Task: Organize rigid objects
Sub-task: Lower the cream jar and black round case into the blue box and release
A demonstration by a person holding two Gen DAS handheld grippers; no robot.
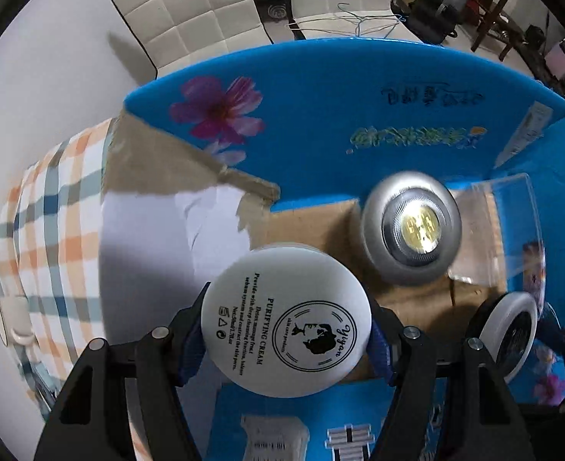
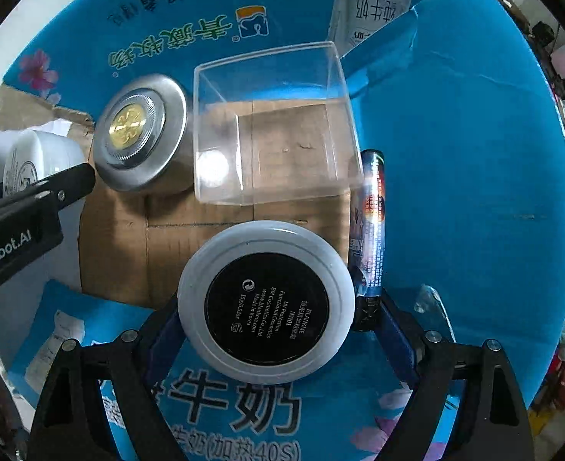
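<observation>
**Plastic, metal and card in the blue box**

The white cream jar (image 1: pixel 286 319) is smooth, matt plastic with black print. The compact (image 2: pixel 266 299) has a pale satin plastic rim around a glossy black base. The silver tin (image 2: pixel 140 138) looks like brushed metal with a shiny gold centre. The clear container (image 2: pixel 275 126) is glossy transparent plastic. The blue box (image 2: pixel 455 134) is printed card with a bare brown corrugated floor. The checked cloth (image 1: pixel 52 211) is woven fabric.

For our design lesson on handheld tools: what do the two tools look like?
Each tool, the left tool and the right tool, has black angular fingers with silver screw heads and blue inner pads. In the right wrist view, the left one's black body bears white "Robot.AI" lettering.
</observation>
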